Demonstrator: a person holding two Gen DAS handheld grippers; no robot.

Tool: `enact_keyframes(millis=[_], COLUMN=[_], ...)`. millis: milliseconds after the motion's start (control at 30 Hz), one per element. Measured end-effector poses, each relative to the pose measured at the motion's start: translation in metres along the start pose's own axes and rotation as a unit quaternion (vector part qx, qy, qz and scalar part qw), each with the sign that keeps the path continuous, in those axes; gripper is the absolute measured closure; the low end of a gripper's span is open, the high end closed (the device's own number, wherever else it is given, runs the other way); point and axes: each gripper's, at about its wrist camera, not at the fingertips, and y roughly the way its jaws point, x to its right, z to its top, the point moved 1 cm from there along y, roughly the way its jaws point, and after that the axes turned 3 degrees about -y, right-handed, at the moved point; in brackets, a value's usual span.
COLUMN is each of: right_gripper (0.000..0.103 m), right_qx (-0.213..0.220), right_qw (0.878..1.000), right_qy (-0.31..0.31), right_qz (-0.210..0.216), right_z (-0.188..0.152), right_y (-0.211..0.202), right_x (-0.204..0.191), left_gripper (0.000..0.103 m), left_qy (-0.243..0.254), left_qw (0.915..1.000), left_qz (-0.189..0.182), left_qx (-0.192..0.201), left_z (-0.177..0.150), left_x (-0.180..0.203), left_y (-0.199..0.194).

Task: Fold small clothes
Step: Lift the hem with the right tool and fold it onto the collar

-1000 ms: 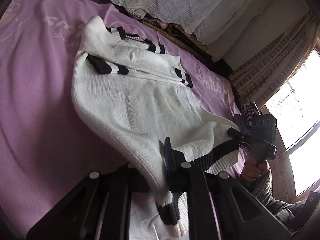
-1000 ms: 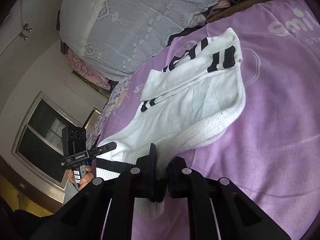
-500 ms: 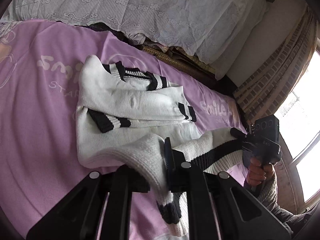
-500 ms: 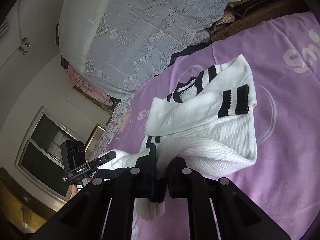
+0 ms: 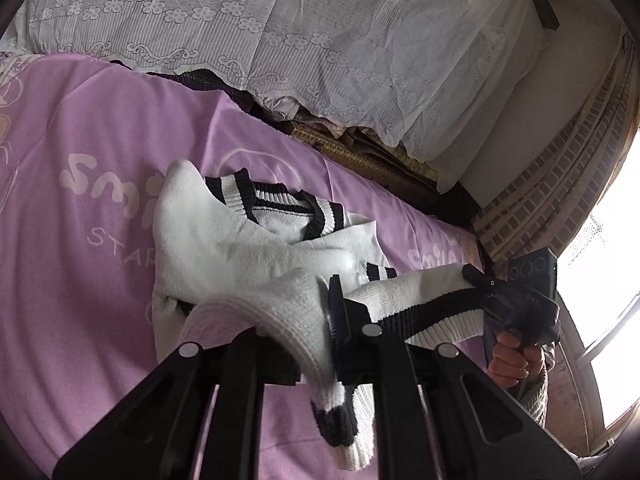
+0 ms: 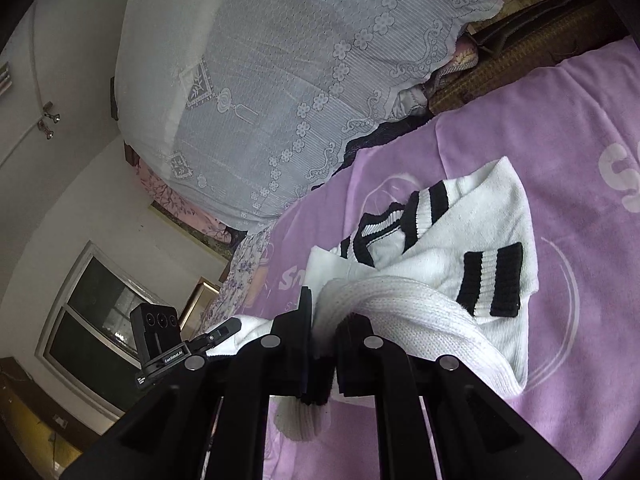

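A white knit sweater (image 5: 248,248) with black stripes lies on a purple blanket (image 5: 80,280), collar at the far end and sleeves folded across its chest. My left gripper (image 5: 316,316) is shut on the striped bottom hem, which is raised off the blanket and curls over toward the collar. The right gripper (image 5: 470,274), held by a hand (image 5: 512,360), pinches the hem's other corner. In the right wrist view my right gripper (image 6: 326,320) is shut on the sweater (image 6: 480,224), and the left gripper (image 6: 230,326) shows at the left, holding the same hem.
A big pile under white lace cloth (image 5: 320,40) rises behind the blanket, with woven mats at its foot. A checked curtain (image 5: 560,180) and bright window stand at the right. In the right wrist view, a dark window (image 6: 92,320) is on the far wall.
Both grippers have carried the hem up and forward toward the collar. The sweater's lower half has lifted off the blanket and now arches over the folded sleeves.
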Motion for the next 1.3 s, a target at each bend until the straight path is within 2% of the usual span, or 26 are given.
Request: enact_keyframes(millis=[267, 533, 733, 833, 900, 933, 1000, 1033, 1067, 1100, 1300], right_gripper=[0.093, 0.093, 0.092, 0.093, 0.090, 0.088, 0.077, 0.074, 0.068, 0.063, 0.059], right_qx=[0.018, 0.026, 0.004, -0.010, -0.010, -0.009, -0.009, -0.010, -0.010, -0.010, -0.035], right_qw=[1.000, 0.998, 0.995, 0.994, 0.994, 0.995, 0.995, 0.995, 0.996, 0.996, 0.997], right_qy=[0.021, 0.045, 0.071, 0.087, 0.086, 0.083, 0.078, 0.074, 0.069, 0.063, 0.027], right_qz=[-0.006, -0.023, -0.067, -0.071, -0.064, -0.062, -0.060, -0.060, -0.060, -0.061, -0.056], right_z=[0.025, 0.045, 0.037, 0.033, 0.033, 0.032, 0.028, 0.026, 0.024, 0.021, -0.010], right_y=[0.023, 0.062, 0.093, 0.098, 0.095, 0.093, 0.086, 0.082, 0.078, 0.074, 0.054], right_x=[0.019, 0.048, 0.094, 0.112, 0.110, 0.108, 0.103, 0.099, 0.095, 0.091, 0.066], left_gripper=[0.094, 0.094, 0.094, 0.094, 0.093, 0.092, 0.073, 0.058, 0.048, 0.046, 0.043], left_qy=[-0.019, -0.049, -0.070, -0.094, -0.087, -0.082, -0.075, -0.075, -0.074, -0.073, -0.086], left_qw=[0.9997, 0.9981, 0.9956, 0.9943, 0.9952, 0.9957, 0.9964, 0.9966, 0.9968, 0.9970, 0.9956], left_qz=[-0.005, 0.023, 0.063, 0.049, 0.044, 0.043, 0.035, 0.031, 0.026, 0.022, -0.004], left_qx=[0.015, 0.029, 0.001, -0.011, -0.011, -0.011, -0.013, -0.013, -0.013, -0.014, -0.039], left_z=[0.030, 0.044, 0.036, 0.033, 0.031, 0.028, 0.024, 0.022, 0.019, 0.017, -0.002], left_x=[-0.013, -0.043, -0.073, -0.084, -0.080, -0.076, -0.067, -0.063, -0.058, -0.055, -0.046], left_y=[0.025, 0.056, 0.090, 0.094, 0.091, 0.088, 0.082, 0.081, 0.078, 0.075, 0.074])
